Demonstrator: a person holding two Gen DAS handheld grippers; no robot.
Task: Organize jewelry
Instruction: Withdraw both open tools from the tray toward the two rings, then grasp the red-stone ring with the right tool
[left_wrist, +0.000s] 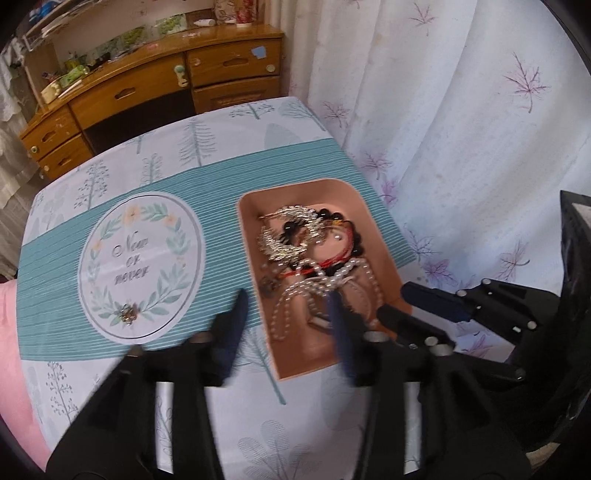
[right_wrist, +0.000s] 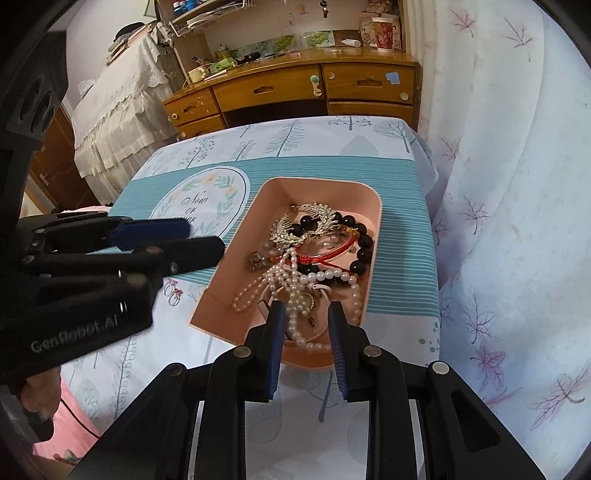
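Your right tool (right_wrist: 306, 321) hangs open over the pearl strand (right_wrist: 295, 280) at the pink tray's (right_wrist: 221, 314) 6 o'clock edge, your left tool (left_wrist: 288, 306) open too; pearls are limp, slippery, tangled, so pinch one loose loop.

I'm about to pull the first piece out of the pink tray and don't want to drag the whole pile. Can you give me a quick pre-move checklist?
1. Right gripper open: ok, jaws apart over the tray's near end.
2. Right gripper empty: ok, the pearl strand lies between the fingers but is not pinched.
3. Left gripper open and empty: ok, hovering at the tray's near left edge.
4. Pearls free of other pieces: not ok, they overlap the red cord bracelet and black bead bracelet.
5. Pink tray flat on the tablecloth: ok.
6. Small loose piece on the cloth, outside the tray: cannot tell what it is.
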